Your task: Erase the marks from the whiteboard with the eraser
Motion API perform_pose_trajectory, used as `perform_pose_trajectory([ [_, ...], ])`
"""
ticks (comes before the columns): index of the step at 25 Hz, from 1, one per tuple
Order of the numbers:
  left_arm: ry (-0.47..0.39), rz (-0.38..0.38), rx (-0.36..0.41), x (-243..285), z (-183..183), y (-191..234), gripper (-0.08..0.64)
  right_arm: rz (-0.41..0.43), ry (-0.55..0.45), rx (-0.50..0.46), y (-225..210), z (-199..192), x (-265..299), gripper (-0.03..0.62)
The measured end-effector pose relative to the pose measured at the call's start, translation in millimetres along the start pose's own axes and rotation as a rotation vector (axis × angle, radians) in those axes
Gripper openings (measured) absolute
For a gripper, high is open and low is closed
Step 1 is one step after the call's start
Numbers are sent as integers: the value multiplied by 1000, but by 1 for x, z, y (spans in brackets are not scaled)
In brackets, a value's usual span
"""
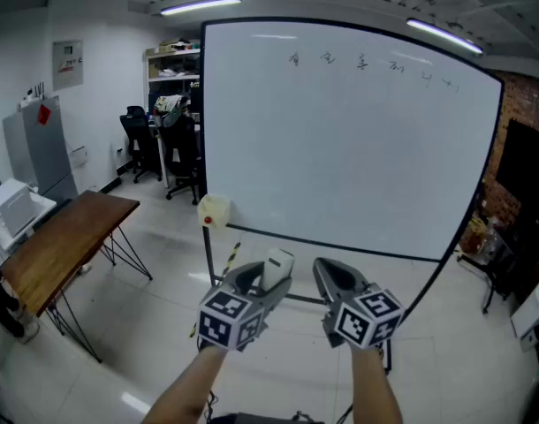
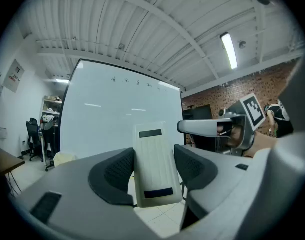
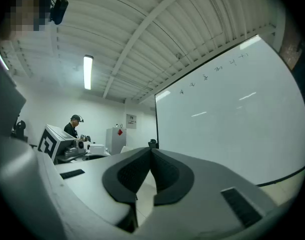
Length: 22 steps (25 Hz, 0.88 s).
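A large whiteboard [image 1: 349, 140] stands ahead of me on a black frame, with a row of small dark marks [image 1: 367, 64] near its top edge. The marks [image 2: 137, 83] also show in the left gripper view, and the marks [image 3: 212, 69] in the right gripper view. My left gripper [image 1: 268, 283] is shut on a white eraser [image 1: 277, 268], which sticks up between its jaws below the board. The eraser [image 2: 153, 164] fills the gap between the dark pads. My right gripper [image 1: 333, 281] is shut with nothing in it, beside the left one.
A wooden table [image 1: 62, 241] on thin black legs stands at the left, with a printer [image 1: 13, 208] and a grey cabinet [image 1: 40, 148] behind it. Office chairs [image 1: 168, 148] and shelves sit at the back left. A pale round object [image 1: 214, 210] hangs at the board's lower left corner.
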<state>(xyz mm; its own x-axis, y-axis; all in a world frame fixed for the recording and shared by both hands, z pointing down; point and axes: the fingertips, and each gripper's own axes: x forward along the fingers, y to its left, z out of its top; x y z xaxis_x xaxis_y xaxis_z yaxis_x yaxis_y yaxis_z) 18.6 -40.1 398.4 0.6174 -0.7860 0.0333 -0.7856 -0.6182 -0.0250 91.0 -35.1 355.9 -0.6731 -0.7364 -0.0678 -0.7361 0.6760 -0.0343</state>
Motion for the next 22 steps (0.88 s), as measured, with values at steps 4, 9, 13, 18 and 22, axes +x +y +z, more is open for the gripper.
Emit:
perform_pose_trajectory([
  [4,-9,-2,8,7,6,10,263,9,-12,-15,-3,9,14,-5],
  [9,-29,6,22,28,18,41,264,13,-8,-33,-16,13,45,-5],
  [13,-46,-4,22,59,23,74,264,-5,-1,-48,-42,12,79,-5],
  [18,-53,-22,32,108,20,128,264,-38,14,-56,-80,7,140,-5],
  [22,-58,-46,22,150,27,176,264,-63,33,-72,-110,10,190,-5],
])
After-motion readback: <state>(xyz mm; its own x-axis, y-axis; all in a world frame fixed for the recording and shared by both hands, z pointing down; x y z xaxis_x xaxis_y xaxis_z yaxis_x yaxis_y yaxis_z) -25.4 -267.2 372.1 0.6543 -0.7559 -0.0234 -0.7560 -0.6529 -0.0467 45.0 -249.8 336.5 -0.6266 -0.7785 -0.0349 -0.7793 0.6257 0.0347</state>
